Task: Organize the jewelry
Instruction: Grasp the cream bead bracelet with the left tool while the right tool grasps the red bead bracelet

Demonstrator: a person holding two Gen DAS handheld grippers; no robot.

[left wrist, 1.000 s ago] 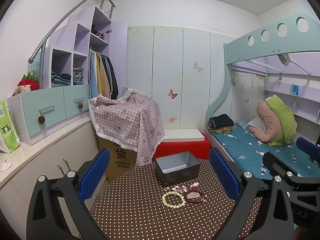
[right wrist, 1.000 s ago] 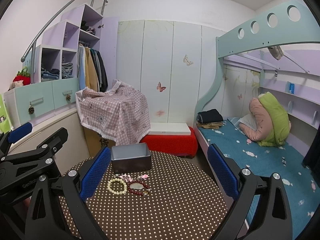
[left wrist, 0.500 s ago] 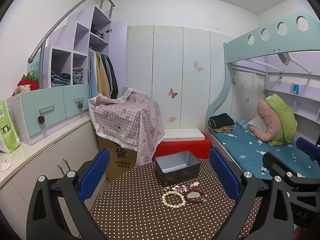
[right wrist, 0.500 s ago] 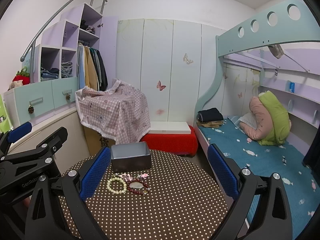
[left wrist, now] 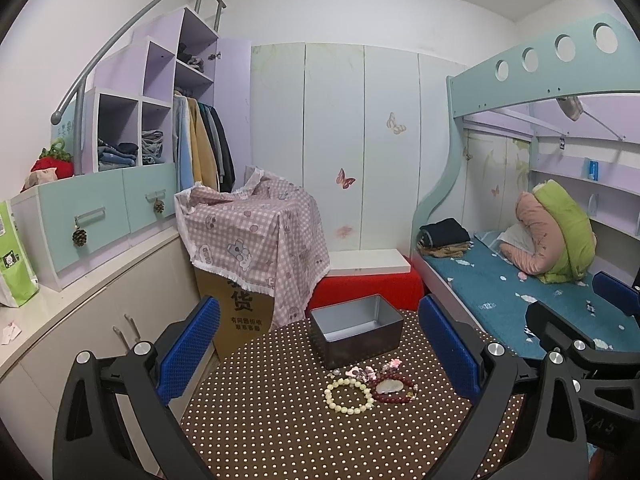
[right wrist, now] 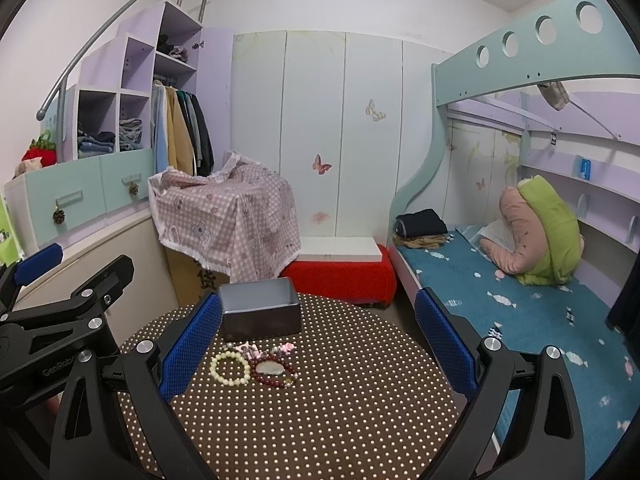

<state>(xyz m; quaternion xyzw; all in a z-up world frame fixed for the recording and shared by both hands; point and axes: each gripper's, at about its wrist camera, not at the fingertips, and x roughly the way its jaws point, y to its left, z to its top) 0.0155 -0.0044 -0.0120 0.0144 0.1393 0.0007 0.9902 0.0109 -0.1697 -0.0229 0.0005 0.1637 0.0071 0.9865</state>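
— While both hover over the table (left wrist: 280,432), left gripper (left wrist: 320,352) and right gripper (right wrist: 318,340) are spread, empty.
— Bracelets?
— Cream bracelet (left wrist: 349,395) touching red bracelet (left wrist: 394,385), just near of the tin (left wrist: 356,330).

I can't resolve the small pale pieces (left wrist: 362,372) between the tin (left wrist: 356,336) and bracelets, the right gripper's (right wrist: 316,340) blue pad (right wrist: 192,344) hides the tin's corner, and the table's (right wrist: 320,420) near edge is cropped.

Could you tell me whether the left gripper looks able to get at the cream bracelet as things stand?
Probably yes. The left gripper is open above the table, and the cream bracelet lies flat ahead between its fingers, with nothing between; only the red bracelet touches its side.
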